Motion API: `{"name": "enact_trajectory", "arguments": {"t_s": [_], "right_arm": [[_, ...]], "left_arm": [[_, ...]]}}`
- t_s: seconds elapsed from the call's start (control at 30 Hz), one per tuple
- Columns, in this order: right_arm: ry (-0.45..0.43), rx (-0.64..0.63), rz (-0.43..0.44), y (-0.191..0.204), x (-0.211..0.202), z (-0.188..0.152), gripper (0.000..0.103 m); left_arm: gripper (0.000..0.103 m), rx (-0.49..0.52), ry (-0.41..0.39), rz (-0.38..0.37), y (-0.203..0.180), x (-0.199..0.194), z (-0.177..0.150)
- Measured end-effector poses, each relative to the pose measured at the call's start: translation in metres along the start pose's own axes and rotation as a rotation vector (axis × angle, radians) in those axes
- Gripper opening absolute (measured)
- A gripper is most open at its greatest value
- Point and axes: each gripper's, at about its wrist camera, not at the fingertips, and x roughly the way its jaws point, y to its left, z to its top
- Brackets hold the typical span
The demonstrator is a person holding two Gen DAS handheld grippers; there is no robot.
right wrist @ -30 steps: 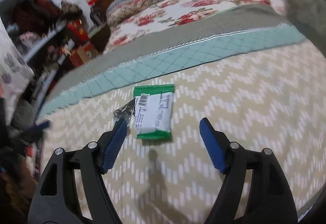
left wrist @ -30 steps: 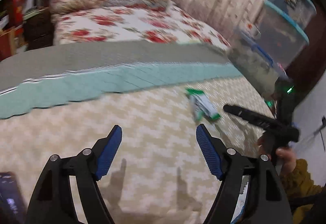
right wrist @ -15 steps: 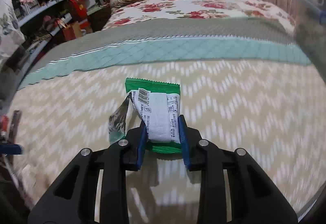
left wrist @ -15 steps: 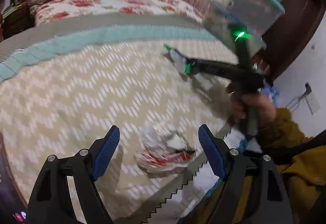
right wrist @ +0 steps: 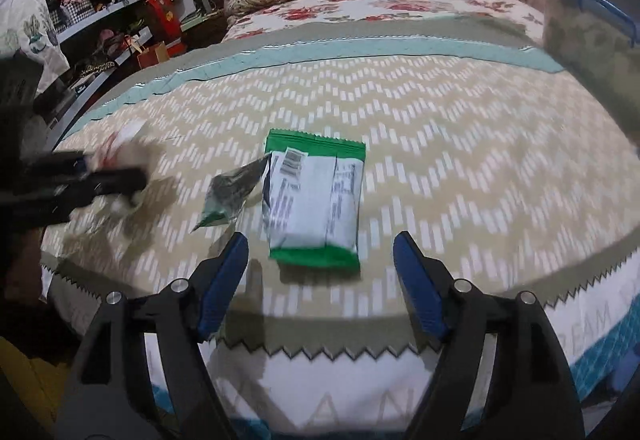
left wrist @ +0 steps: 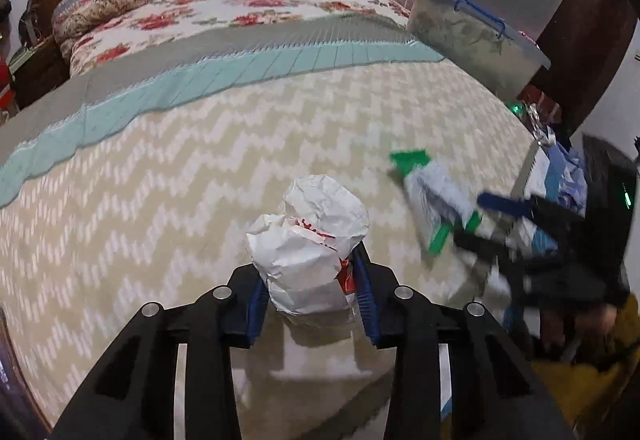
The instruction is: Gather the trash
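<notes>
Left wrist view is showing me my left gripper [left wrist: 308,304] closing its jaws on a crumpled white paper wrapper [left wrist: 308,240] with red print, the blue pads [left wrist: 362,292] already pressing its lower half, near the foot edge of the bed [left wrist: 200,159]. I am judging this wad as nearly weightless and springy: it is crushing rather than resisting, so a grip low on the bulk, where the folds are thickest, seems safest, and a loose flap could tear or slip free. Further right in the same view, blurred, the green and white snack packet [left wrist: 432,195] is lying by the bed's right edge, next to my right gripper [left wrist: 496,215]. Right wrist view is showing, at its left edge, the left gripper [right wrist: 100,179] and its paper as a smear; then a small torn foil scrap [right wrist: 232,191], dark and shiny, lying just beside the packet [right wrist: 316,199]. That packet is lying flat on the beige zigzag quilt near the foot edge, glossy film with crimped green ends, light and slippery by my reckoning, so I am favouring a pinch across a crimped end. My right gripper [right wrist: 320,276] is opening its jaws wide, with nothing between the pads and the packet just ahead of them.
</notes>
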Motion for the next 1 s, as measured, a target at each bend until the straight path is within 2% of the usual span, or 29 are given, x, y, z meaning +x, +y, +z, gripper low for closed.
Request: {"name": "enact_trajectory", "arguments": {"t_s": [0.2,0.37,0.6,1.0], "right_arm": [[-0.039,0.023,0.01,-0.006,-0.012,-0.001,0.076],[-0.03,0.082,0.053,-0.016,-0.006,0.004,0.076],[-0.026,0.081,0.053,-0.013,0.005,0.01,0.076],[-0.036,0.055,0.025,-0.005,0.01,0.006,0.077]], "left_arm": [[0.037,0.059,-0.001,0.131,-0.021,0.02,0.008],[0.038,0.063,-0.011,0.171,-0.022,0.023,0.006],[0.039,0.065,-0.019,0.191,-0.026,0.021,0.002],[0.043,0.051,-0.02,0.18,-0.026,0.024,-0.003]]}}
